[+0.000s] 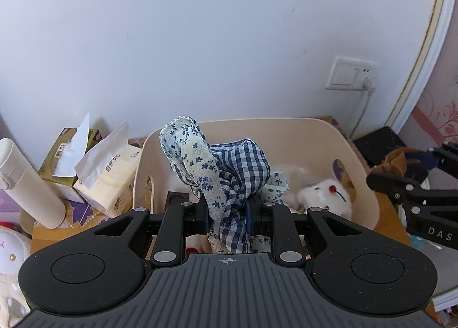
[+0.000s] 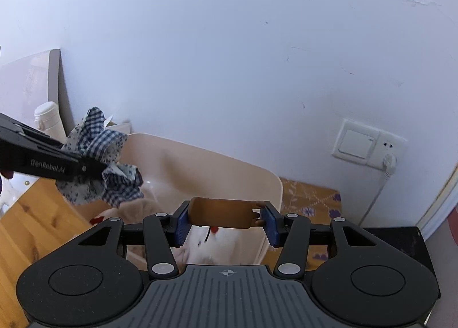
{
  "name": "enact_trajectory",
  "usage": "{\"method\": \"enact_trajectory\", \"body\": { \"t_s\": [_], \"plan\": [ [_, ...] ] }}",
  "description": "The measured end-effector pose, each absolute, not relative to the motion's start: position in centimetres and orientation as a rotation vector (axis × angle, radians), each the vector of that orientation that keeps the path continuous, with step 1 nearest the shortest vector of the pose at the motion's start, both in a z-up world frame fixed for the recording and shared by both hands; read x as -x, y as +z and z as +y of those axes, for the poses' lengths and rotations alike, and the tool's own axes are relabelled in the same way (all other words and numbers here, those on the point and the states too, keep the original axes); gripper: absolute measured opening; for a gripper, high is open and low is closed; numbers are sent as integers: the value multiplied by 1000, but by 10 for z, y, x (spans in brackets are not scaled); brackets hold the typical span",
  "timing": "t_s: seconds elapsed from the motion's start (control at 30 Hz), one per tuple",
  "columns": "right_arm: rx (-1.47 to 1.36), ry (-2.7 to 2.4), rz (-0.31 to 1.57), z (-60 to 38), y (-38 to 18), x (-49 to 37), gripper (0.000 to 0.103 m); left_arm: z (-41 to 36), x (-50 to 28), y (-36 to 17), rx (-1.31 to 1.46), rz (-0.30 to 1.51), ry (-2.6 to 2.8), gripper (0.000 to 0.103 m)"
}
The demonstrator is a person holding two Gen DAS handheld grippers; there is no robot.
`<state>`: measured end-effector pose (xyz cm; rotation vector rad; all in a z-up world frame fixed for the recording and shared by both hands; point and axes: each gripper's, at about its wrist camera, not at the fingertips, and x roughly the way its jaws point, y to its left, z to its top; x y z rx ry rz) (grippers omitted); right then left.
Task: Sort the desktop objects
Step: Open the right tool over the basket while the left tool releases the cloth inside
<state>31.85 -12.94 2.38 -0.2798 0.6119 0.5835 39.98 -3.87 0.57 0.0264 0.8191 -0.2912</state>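
Two soft things are being carried toward one bin. In the left wrist view, the left gripper (image 1: 228,214) is clamping narrowly on a crumpled blue-checked and floral cloth (image 1: 221,176), which is bunching above the blue pads and drooping below them. It is hanging over the cream plastic bin (image 1: 286,130), where a white plush toy with a red nose (image 1: 326,197) is already lying. The cloth looks light, limp and unbreakable; a pinch through the thick gathered middle should hold best, since loose corners would slip.

In the right wrist view, the right gripper (image 2: 226,220) is gripping a flat tan leather-like pouch (image 2: 221,213) across its width, pads pressing on both ends, above the bin's near corner. It appears light and slightly stiff, possibly smooth, so an end-to-end squeeze seems sensible.
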Motion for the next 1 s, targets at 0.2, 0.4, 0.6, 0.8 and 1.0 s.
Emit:
{"method": "enact_trajectory", "body": {
  "t_s": [0.2, 0.4, 0.6, 0.8, 1.0],
  "plan": [
    [281, 581, 630, -117, 13, -344, 48, -49, -419, -10, -35, 850, -264, 22],
    [311, 607, 667, -100, -5, -356, 48, -50, -438, -31, -24, 911, -226, 22],
    [333, 621, 728, -85, -23, -360, 48, -49, -445, -42, -37, 945, -223, 25],
    [340, 615, 757, -80, -33, -360, 58, -48, -445, -43, -51, 949, -230, 44],
    [333, 595, 761, -82, -30, -355, 76, -41, -442, -39, -45, 941, -200, 64]
  ]
}}
